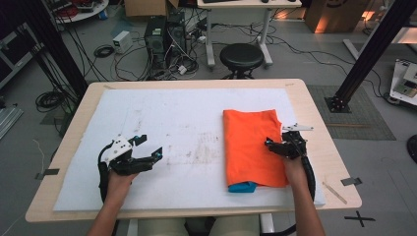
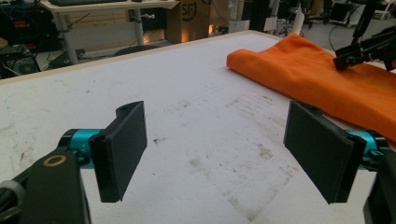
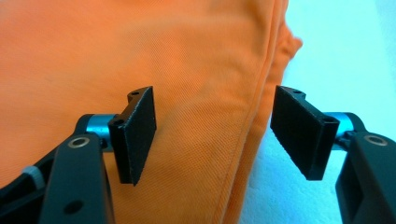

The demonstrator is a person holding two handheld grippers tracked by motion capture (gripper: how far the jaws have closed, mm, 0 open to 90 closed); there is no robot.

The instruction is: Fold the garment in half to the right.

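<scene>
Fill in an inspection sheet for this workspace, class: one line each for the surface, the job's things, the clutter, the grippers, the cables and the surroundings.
Surface: white mat with grey scuff marks, lying on a pale wooden table.
Job's things: folded orange cloth lying flat on the mat's right half; a blue piece peeks out at its near edge.
Clutter: nothing seen on the mat; a pale strip lies on the table's near right corner.
Grippers: left gripper open over bare mat; right gripper open, its fingers straddling the cloth's right hem.
Cables: one black cable trails from the right gripper; tangled leads on the floor.
Surroundings: black stool, computer tower, cardboard boxes.
</scene>
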